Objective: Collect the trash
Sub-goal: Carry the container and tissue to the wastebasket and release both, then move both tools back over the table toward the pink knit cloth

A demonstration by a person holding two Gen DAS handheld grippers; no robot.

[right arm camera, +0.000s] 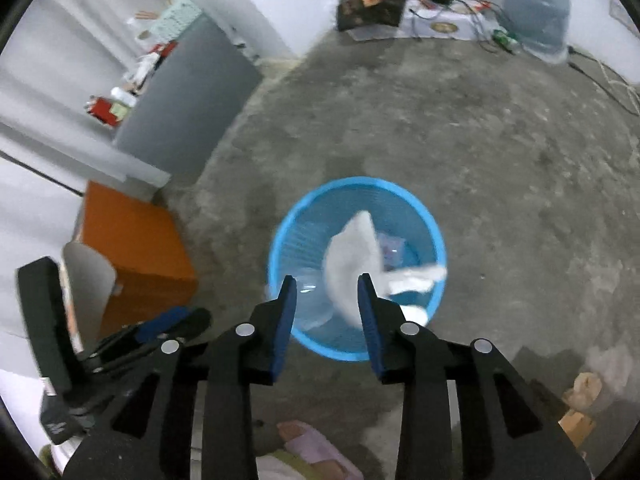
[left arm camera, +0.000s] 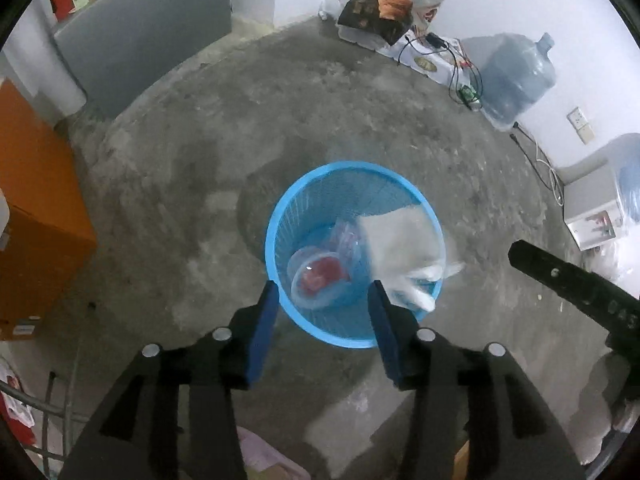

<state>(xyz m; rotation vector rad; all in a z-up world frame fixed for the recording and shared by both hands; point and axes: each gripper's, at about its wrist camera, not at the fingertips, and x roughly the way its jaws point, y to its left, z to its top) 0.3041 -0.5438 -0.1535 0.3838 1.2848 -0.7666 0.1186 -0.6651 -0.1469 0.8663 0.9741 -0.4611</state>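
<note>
A blue mesh waste basket stands on the concrete floor, straight below both grippers. Inside it lie a clear plastic tub with red contents and a white plastic bag. My left gripper hangs over the basket's near rim, open, with nothing between its blue pads. In the right wrist view the basket holds the blurred white bag, loose below the fingers. My right gripper is open above it, its pads not pressing on the bag. The left gripper shows at lower left.
An orange box and a grey cabinet stand to the left. Against the far wall are a dark box, cables and a large water jug. A white appliance sits at the right. A pink slipper is underfoot.
</note>
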